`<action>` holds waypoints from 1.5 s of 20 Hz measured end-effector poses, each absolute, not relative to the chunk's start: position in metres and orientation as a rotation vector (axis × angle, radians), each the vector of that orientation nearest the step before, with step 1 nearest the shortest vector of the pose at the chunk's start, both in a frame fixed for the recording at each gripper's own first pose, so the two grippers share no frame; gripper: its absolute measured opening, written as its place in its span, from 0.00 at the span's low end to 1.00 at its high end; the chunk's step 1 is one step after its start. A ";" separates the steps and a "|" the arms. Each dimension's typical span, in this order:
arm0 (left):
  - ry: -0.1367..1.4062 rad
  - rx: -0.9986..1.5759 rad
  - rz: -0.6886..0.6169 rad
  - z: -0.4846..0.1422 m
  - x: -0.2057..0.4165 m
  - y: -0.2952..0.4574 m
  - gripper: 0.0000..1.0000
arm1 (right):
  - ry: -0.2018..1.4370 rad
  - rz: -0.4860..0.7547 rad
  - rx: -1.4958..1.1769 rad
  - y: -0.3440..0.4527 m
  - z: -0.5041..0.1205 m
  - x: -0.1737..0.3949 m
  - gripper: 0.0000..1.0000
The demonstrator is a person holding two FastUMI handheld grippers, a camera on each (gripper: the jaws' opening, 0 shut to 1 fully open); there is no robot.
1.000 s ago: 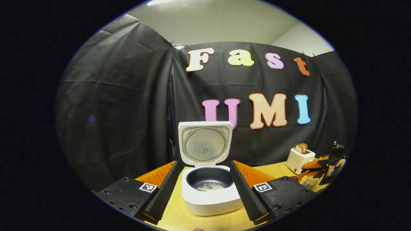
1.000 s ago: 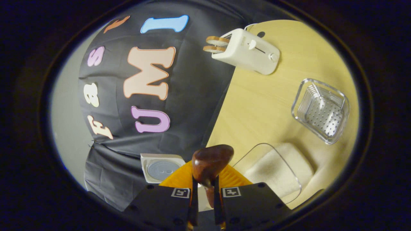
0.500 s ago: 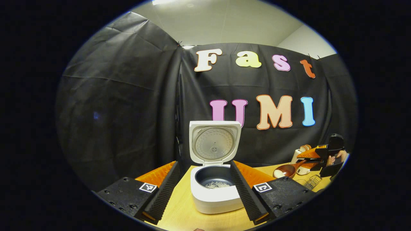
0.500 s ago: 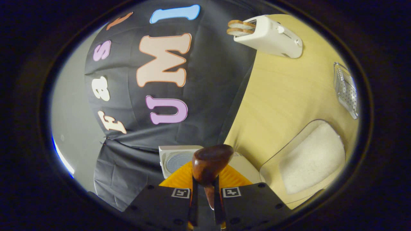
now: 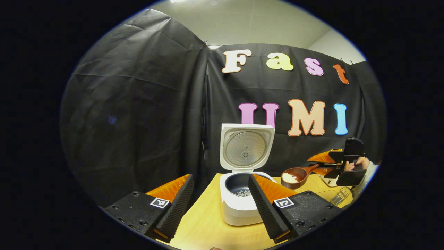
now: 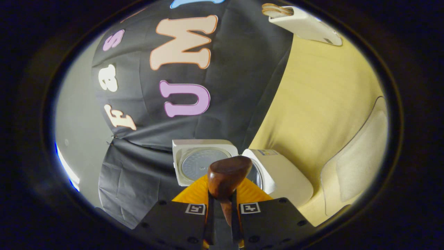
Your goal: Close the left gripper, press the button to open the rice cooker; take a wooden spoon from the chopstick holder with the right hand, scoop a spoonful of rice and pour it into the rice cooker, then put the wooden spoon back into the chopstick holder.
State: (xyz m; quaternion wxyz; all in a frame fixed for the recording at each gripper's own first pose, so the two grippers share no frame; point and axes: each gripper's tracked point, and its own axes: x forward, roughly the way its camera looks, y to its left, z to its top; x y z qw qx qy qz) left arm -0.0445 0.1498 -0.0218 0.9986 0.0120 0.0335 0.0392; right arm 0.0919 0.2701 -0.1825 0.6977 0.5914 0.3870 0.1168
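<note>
Wooden spoon (image 5: 299,174), bowl heaped with rice (image 5: 290,177), has travelled closer to the rice cooker (image 5: 242,194) than a second ago and hangs just beside its right rim; its long axis lies roughly level, bowl toward the cooker. Right gripper (image 6: 220,208) pinches the handle between both fingers. Left gripper (image 5: 220,198) stands spread wide before the cooker, whose lid (image 5: 247,147) is raised upright.

No text can be read here. The rice cooker (image 6: 277,173) carries a small label near its rim, too small to make out.
</note>
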 end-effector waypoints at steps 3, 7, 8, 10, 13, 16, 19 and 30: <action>0.073 0.024 0.100 -0.025 -0.050 0.164 0.92 | 0.875 0.266 1.293 0.299 -0.190 0.101 0.20; 0.080 0.023 0.123 -0.029 -0.051 0.182 0.93 | 0.895 0.278 1.245 0.337 -0.203 0.117 0.22; 0.081 0.022 0.128 -0.030 -0.053 0.186 0.93 | 0.897 0.280 1.236 0.346 -0.206 0.121 0.22; 0.086 0.020 0.137 -0.031 -0.053 0.193 0.93 | 0.897 0.282 1.210 0.362 -0.211 0.127 0.22; 0.089 0.018 0.150 -0.033 -0.053 0.203 0.92 | 0.912 0.279 1.136 0.385 -0.226 0.134 0.22; 0.096 0.016 0.162 -0.037 -0.052 0.213 0.93 | 0.917 0.280 1.001 0.400 -0.243 0.135 0.19; 0.100 0.010 0.176 -0.041 -0.052 0.222 0.93 | 0.906 0.309 0.875 0.411 -0.248 0.133 0.24; 0.117 -0.018 0.177 -0.051 -0.044 0.229 0.93 | 0.752 0.434 0.379 0.440 -0.239 0.135 0.22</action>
